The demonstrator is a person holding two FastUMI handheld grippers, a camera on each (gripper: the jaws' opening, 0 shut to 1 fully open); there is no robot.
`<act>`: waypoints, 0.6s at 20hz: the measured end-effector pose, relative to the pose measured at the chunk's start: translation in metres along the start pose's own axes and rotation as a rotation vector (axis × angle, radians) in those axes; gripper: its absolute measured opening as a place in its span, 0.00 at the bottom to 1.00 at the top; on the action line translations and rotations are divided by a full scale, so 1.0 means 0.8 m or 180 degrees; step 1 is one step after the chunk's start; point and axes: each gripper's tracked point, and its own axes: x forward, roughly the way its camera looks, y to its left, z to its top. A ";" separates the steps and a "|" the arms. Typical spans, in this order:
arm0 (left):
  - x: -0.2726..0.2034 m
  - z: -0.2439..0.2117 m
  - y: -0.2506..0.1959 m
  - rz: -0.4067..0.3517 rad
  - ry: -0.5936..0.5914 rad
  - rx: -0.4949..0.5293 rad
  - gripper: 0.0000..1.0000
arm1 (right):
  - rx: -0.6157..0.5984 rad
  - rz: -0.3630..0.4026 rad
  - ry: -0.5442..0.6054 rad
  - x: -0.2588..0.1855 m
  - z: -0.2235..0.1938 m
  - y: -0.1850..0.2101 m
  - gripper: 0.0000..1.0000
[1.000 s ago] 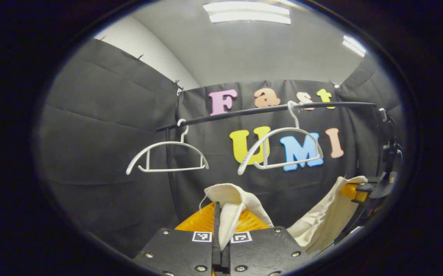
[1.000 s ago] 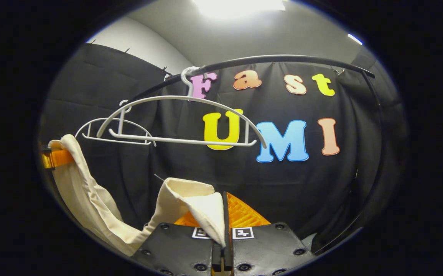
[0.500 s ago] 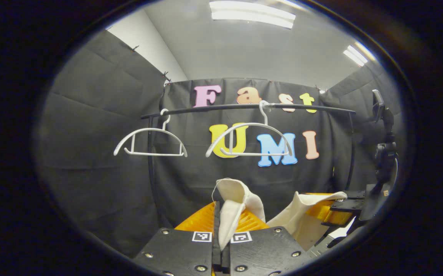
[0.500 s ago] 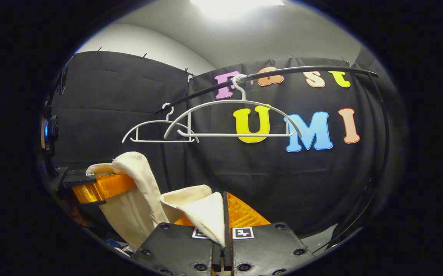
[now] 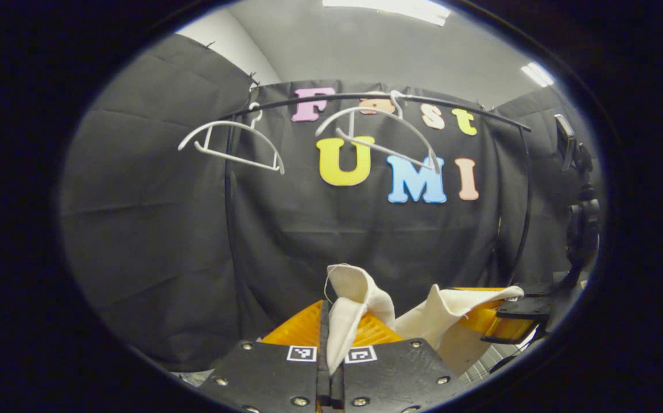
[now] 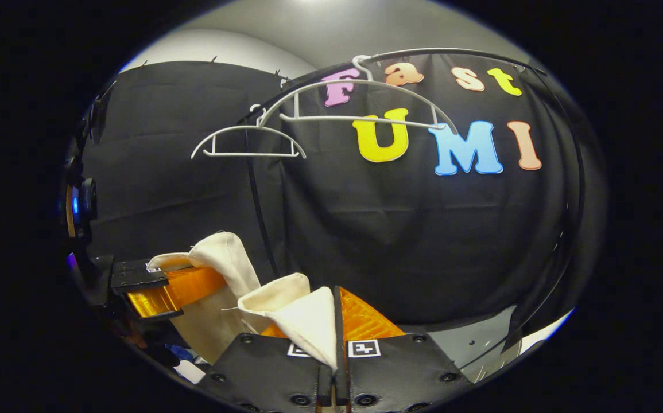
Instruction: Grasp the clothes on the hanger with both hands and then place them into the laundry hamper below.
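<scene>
A cream garment (image 5: pixel 360 295) is off the hangers and hangs between my two grippers. My left gripper (image 5: pixel 325 324) is shut on one fold of it, which sticks up between the fingers. At the lower right of the left gripper view, the right gripper (image 5: pixel 495 321) pinches another part of the cloth. In the right gripper view, my right gripper (image 6: pixel 336 310) is shut on a cream fold (image 6: pixel 299 310). The left gripper (image 6: pixel 170 287) stands at the lower left with cloth (image 6: pixel 222 255) draped over it. Two bare white hangers (image 5: pixel 231 143) (image 5: pixel 386 129) hang on the black rail (image 5: pixel 452 106) above.
The rail's black upright (image 6: pixel 259 212) runs down behind the cloth. The booth's black cloth wall stands close ahead. A strip of pale floor (image 6: pixel 480 344) lies at the lower right in the right gripper view. A camera mount (image 5: pixel 581 223) stands at the right.
Both grippers have come down with the garment, so the rail and hangers sit higher in both views. The nearer hanger now swings at a tilt.
</scene>
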 end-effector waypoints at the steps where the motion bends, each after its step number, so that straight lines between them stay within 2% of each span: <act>1: 0.004 -0.021 0.004 0.0026 0.0081 0.0009 0.03 | 0.0024 -0.0027 0.0078 0.003 -0.016 -0.003 0.07; 8: 0.016 -0.143 0.010 0.0014 0.0611 0.0142 0.03 | 0.0082 -0.0250 0.0580 0.003 -0.133 -0.020 0.08; 12: 0.018 -0.208 0.014 -0.0028 0.0907 0.0270 0.02 | 0.0119 -0.0380 0.0830 0.006 -0.182 -0.033 0.08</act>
